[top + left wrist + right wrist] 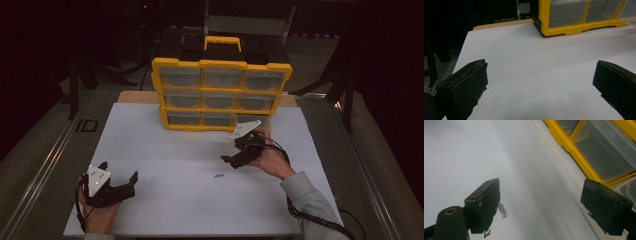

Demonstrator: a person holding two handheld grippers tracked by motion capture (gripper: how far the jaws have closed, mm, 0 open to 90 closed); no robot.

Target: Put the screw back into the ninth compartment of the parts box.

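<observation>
A yellow organiser box with clear drawers and a yellow handle stands at the back of the white sheet. A few small dark screws lie on the sheet near the middle. My right gripper hovers just right of and above them, tilted, in front of the box's lower right drawer. In the right gripper view it is open and holds nothing, with screws beside its left jaw and the box at upper right. My left gripper rests open at the front left, empty.
The box's bottom drawers show far ahead in the left gripper view. The sheet's left edge drops to a dark floor with a metal rail. A wooden table edge shows behind the sheet.
</observation>
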